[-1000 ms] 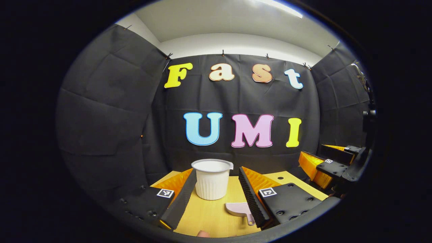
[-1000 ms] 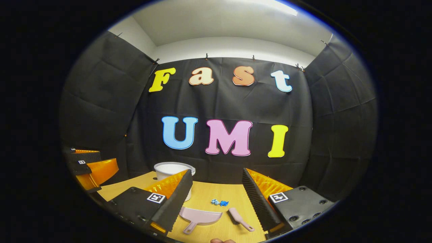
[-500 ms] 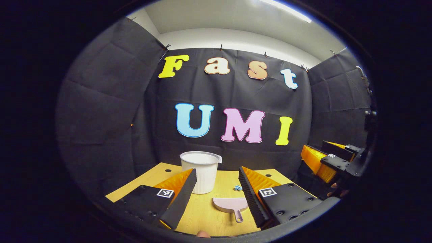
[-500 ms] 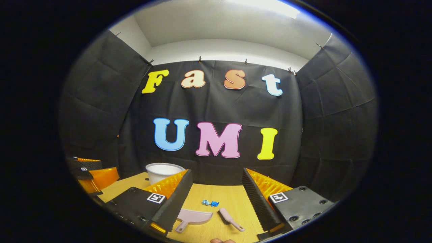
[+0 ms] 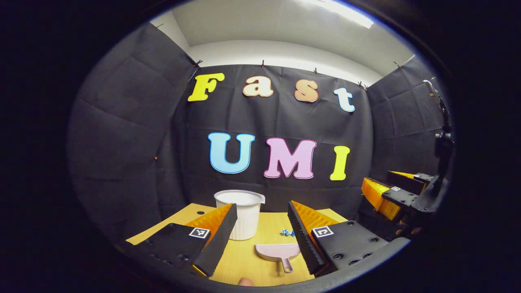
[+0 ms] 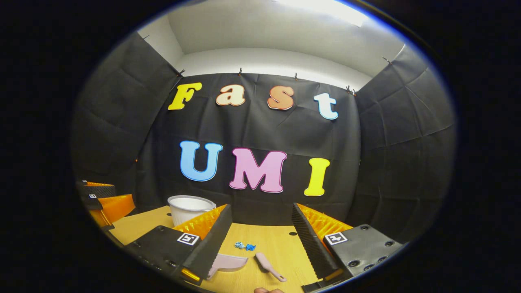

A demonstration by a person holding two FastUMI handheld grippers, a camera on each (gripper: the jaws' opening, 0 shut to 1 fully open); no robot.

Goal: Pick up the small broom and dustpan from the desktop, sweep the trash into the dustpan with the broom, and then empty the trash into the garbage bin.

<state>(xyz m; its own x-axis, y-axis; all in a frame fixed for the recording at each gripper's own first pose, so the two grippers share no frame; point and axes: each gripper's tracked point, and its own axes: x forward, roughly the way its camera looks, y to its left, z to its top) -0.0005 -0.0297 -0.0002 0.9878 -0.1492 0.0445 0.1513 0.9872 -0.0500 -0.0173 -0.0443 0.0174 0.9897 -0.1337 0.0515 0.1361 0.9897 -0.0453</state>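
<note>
Right gripper view: the small broom (image 6: 268, 266) lies flat on the desktop (image 6: 281, 244) near its front edge, handle toward the camera, between the fingers of the right gripper (image 6: 260, 244), whose jaws stand wide apart and hold nothing. The dustpan (image 6: 228, 261) lies just to the broom's left, apart from it, partly behind the gripper's left finger. The trash (image 6: 244, 246), a small blue crumpled bit, sits just beyond both, toward the middle of the desktop.

Left gripper view: the left gripper (image 5: 258, 232) is likewise spread open and empty, with the dustpan between its fingers and its short handle pointing to the front edge. The garbage bin (image 5: 240, 213), white and ribbed, stands upright toward the back edge; its inside cannot be seen.

Risk, as judged: both tools lie low and flat with thin handles, so a closing finger may push one away rather than clamp it. The light trash could be knocked off course by a careless approach.
</note>
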